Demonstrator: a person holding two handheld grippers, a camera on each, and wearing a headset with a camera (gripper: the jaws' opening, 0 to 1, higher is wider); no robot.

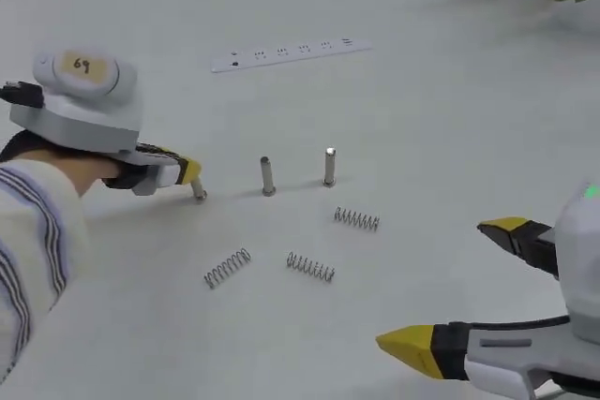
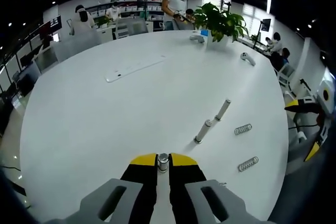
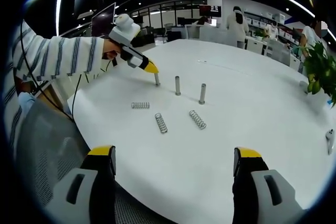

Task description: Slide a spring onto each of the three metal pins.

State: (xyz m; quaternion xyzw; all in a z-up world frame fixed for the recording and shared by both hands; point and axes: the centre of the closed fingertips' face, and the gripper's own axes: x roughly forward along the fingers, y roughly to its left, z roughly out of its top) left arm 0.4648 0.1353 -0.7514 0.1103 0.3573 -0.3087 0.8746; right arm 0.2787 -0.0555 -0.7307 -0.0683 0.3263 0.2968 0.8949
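Springs lie on their sides on the white table (image 1: 422, 91), in front of a row of upright pins: the left spring (image 1: 227, 268), middle spring (image 1: 310, 267) and right spring (image 1: 356, 219), each apart from the others. The left claw (image 1: 192, 175), held by a hand in a striped sleeve (image 1: 28, 250), reaches in low from the left. Its yellow-tipped jaws are pinched on the left pin (image 1: 199, 192), whose top sits between the tips in the left gripper view. The middle pin (image 1: 267, 177) and right pin (image 1: 329, 167) stand free and bare. The right claw (image 1: 450, 286) hovers at the near right, pointing toward the springs, its jaws spread wide and holding nothing.
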